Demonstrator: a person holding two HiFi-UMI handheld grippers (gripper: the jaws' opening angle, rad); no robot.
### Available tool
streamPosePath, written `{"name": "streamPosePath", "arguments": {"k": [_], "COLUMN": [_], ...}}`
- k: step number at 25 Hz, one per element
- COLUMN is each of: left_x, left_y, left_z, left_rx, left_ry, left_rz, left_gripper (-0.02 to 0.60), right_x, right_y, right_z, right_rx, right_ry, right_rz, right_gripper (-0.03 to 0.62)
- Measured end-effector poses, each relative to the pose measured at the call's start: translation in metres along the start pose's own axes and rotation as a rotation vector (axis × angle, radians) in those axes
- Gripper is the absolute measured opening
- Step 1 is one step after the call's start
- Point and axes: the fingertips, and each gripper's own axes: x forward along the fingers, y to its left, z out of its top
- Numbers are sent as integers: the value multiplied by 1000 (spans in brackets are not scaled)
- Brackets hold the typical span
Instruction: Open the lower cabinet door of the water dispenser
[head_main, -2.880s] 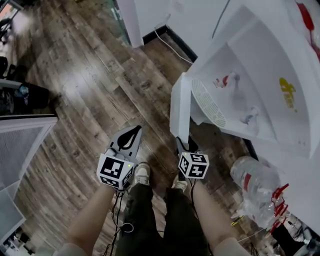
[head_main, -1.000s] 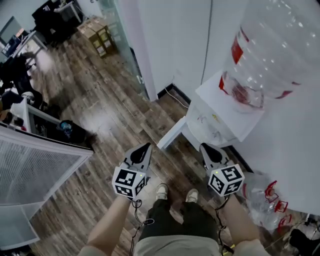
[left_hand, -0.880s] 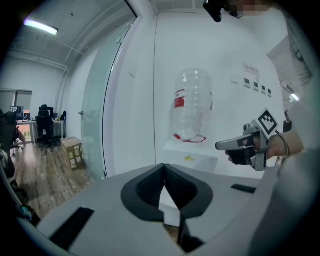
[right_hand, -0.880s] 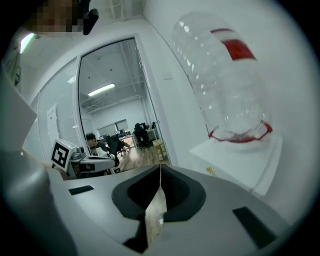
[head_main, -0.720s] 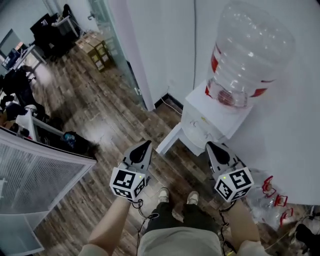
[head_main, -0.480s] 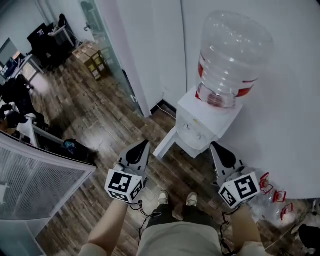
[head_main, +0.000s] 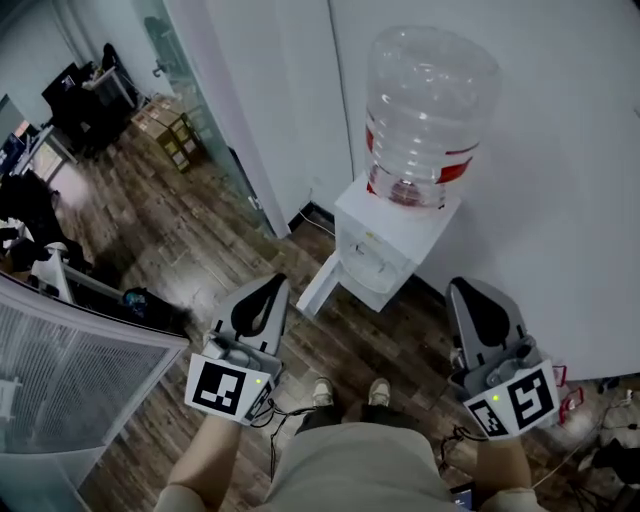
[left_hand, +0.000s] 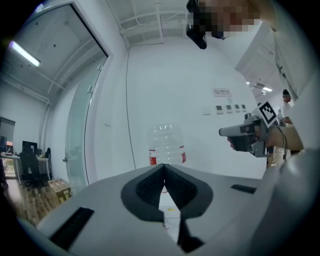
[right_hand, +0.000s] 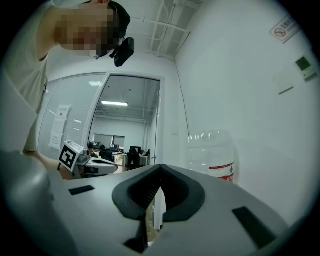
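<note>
**White door swung open, job looks done**

White lower cabinet door (head_main: 316, 288) stands swung out from the water dispenser (head_main: 390, 240), ahead of both sets of fingertips, between them and well apart. I judge nothing remains to do. My left gripper (head_main: 272, 286) and right gripper (head_main: 463, 290) are pressed together, empty. Earlier the right one sat at the door's edge; both now ride much higher.

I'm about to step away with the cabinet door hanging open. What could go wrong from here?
1. The lower door juts out from the water dispenser over the floor, not far from your shoes; a careless step forward could knock it.
2. On the floor at your right lies red-handled clutter, partly hidden; it could trip you as you turn.
</note>
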Motion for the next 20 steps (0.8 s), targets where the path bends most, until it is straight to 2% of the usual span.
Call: {"name": "streamPosePath", "arguments": {"k": [3,6,10,20], "left_x": [-7,-14,-17,-14], "left_y": [-9,-18,-23,-31], "left_z": [19,29,35,49], "left_rx": [13,16,16,39], "left_ry": [-29,-13,-9,-22], "left_rz": [-1,13,26,4], "left_gripper": [6,6,6,6], "right_x": [-14,-23,-24,-17], "right_y": [3,10,15,13], "right_z": [11,16,16,17], "right_rx": [6,3,-4,-10], "right_ry": [-10,12,22,26], "right_rz": [0,14,30,47], "right_gripper": [6,6,6,6]}}
